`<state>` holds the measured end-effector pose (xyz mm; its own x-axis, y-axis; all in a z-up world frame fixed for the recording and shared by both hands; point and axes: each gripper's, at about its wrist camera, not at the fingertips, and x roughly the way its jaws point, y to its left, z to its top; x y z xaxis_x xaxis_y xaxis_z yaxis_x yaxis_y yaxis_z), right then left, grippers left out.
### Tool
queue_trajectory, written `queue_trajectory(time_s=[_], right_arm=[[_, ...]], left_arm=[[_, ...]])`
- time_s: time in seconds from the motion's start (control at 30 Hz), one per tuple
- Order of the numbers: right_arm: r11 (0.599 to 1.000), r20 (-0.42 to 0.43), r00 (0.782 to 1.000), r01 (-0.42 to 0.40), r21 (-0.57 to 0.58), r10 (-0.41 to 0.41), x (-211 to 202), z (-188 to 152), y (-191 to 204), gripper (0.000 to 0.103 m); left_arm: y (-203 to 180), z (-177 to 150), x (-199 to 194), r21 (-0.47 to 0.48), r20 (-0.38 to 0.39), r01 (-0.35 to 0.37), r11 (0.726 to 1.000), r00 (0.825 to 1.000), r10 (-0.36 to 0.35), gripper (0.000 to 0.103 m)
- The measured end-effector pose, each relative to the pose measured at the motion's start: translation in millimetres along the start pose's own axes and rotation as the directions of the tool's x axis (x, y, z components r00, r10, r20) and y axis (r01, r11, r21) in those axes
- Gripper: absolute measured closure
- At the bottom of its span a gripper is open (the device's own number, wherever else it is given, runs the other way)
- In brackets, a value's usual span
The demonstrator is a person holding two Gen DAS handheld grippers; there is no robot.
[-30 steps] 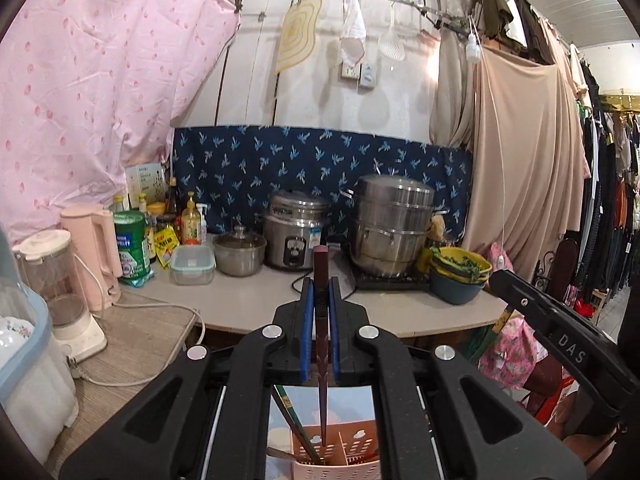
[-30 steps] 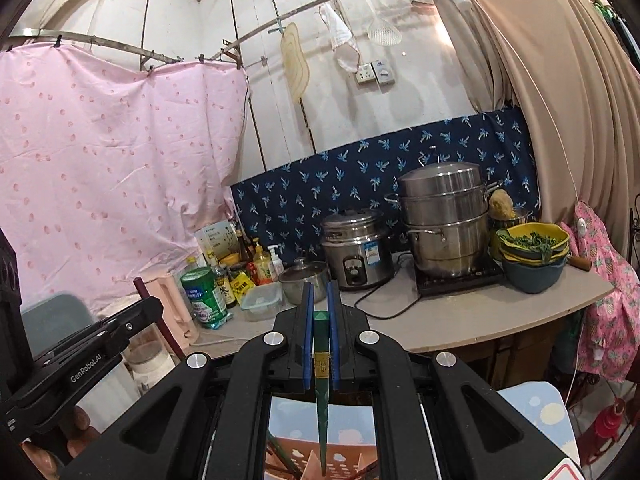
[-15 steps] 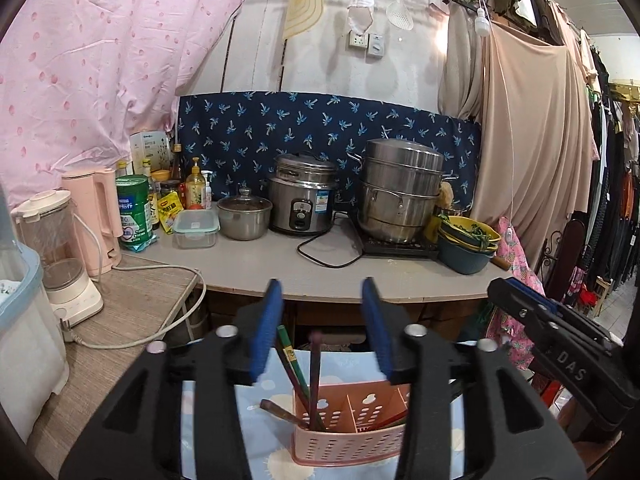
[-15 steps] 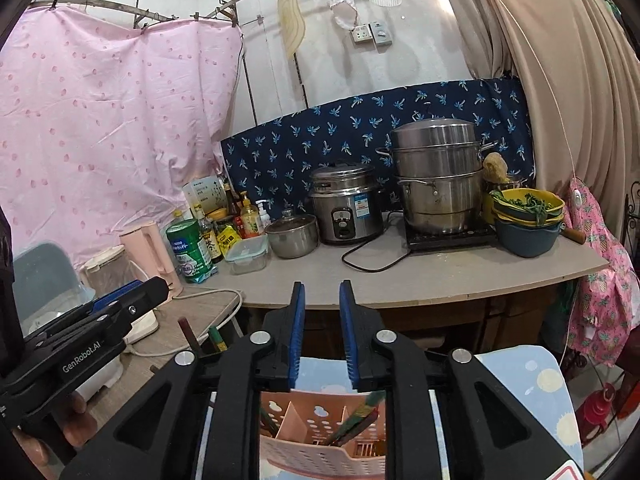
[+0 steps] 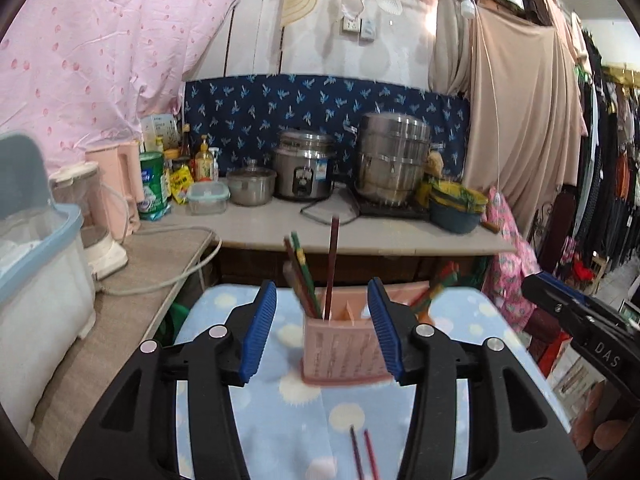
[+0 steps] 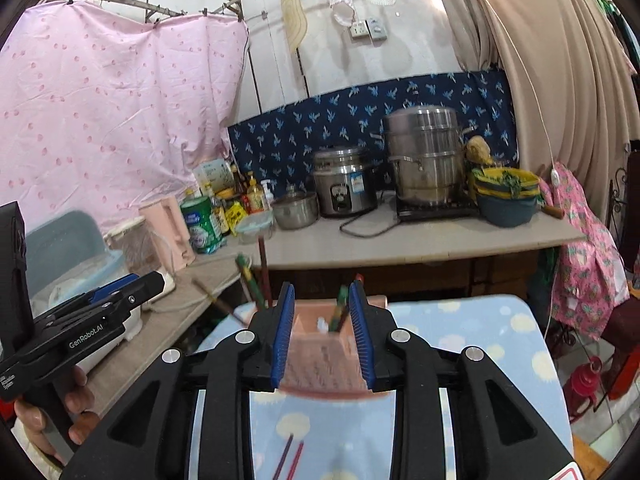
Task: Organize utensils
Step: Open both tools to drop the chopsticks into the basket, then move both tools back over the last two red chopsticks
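A pink slotted utensil holder [image 5: 344, 350] stands on a blue spotted cloth [image 5: 288, 416]. It holds a dark red chopstick [image 5: 332, 268], red-green chopsticks [image 5: 302, 276] on its left and more utensils [image 5: 436, 286] on its right. My left gripper [image 5: 322, 330] is open and empty, just in front of the holder. My right gripper [image 6: 322, 334] is open and empty, its fingers framing the holder [image 6: 324, 354], with a green utensil [image 6: 340, 308] standing in it. Two loose red chopsticks [image 5: 364, 456] lie on the cloth near me; they also show in the right wrist view [image 6: 290, 454].
Behind is a counter [image 5: 360, 236] with a rice cooker [image 5: 304, 170], a steel steamer pot [image 5: 394, 158], stacked bowls [image 5: 456, 206], bottles and a green can [image 5: 154, 184]. A plastic bin [image 5: 36, 264] and a blender [image 5: 92, 220] stand on the left.
Both grippers opened and let their chopsticks drop into the holder, then drew back and up. The holder and two loose chopsticks on the cloth have come into view.
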<state>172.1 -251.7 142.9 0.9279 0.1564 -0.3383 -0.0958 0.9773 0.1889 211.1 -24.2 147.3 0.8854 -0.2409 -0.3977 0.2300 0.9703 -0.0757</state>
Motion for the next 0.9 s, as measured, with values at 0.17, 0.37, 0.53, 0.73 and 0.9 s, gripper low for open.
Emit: queue_trajectory(time_s=[0.17,0.37,0.53,0.73,0.9], right_arm=[[1.000,-0.084,0.996,0.001,0.018,0.001,-24.4,-48.0,-0.5,0.075],[0.999,-0.189,0.982,0.000,0.041,0.007,-46.7,-100.3,-1.4,0.075],[0.999,-0.262,0.965,0.007,0.038,0.004,-59.1,-139.8,2.0,0.075],[0.999,-0.351,0.936,0.001,0.045,0.015,-66.5,-187.1,9.0,0.075],[0.999,-0.398,0.917,-0.022,0.031,0.032,-69.2,-213.8,24.2,0.075]], left_arm=[[-0.3,-45.2,-17.0,0.009,-0.079,-0.019,1.000,0.997,0.020,0.058],[6.1,-92.0,-33.2,-0.034,-0.169,-0.042,0.999,0.985,0.035,0.058],[8.2,-128.7,-41.0,-0.027,-0.232,-0.077,0.997,0.970,0.069,0.058],[9.9,-164.1,-48.1,-0.030,-0.297,-0.092,0.995,0.952,0.079,0.058],[7.1,-190.1,-54.6,-0.018,-0.337,-0.089,0.996,0.938,0.078,0.058]])
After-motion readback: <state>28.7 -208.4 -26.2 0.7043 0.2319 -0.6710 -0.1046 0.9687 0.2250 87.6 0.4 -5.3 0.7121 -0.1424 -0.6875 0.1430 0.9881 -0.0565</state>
